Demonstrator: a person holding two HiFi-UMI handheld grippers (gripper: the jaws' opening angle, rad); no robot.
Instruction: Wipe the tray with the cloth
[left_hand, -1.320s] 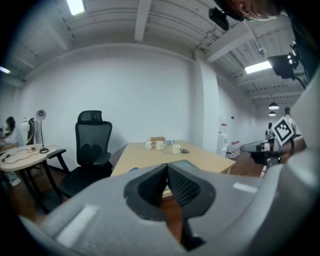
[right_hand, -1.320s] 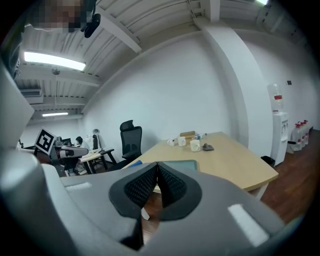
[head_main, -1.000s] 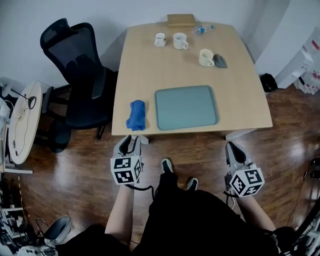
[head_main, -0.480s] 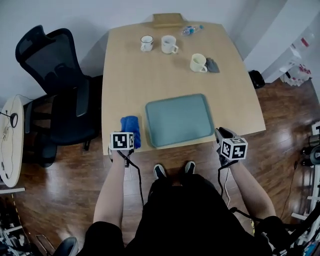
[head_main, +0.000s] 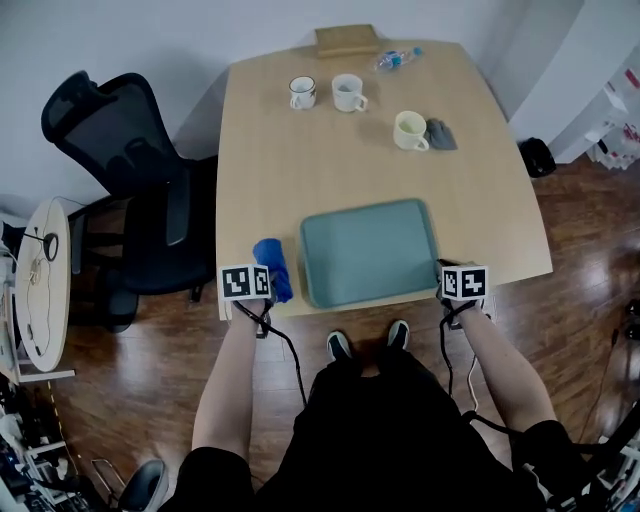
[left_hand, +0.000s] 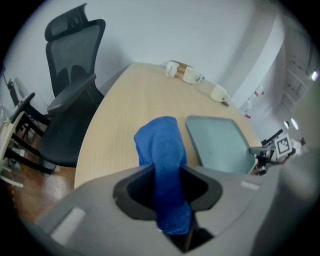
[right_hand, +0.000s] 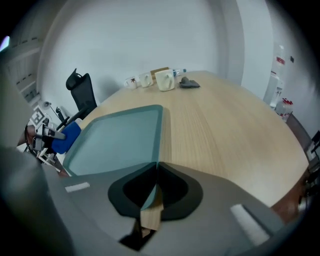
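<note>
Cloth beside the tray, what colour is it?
Plain bright blue, no pattern. The cloth shows best in the left gripper view.

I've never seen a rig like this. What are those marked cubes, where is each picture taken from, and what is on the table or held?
A person holds a two-jaw gripper in each hand; the marked cubes are parts of them. The head view looks down from the person's head; each gripper view looks along its jaws. On the light wooden table lie a grey-green rectangular tray, a rolled blue cloth and three pale mugs. The left gripper has just been closing its jaws and pinches the cloth. The right gripper has its jaws together at the tray's near right corner; no grip shows.
</note>
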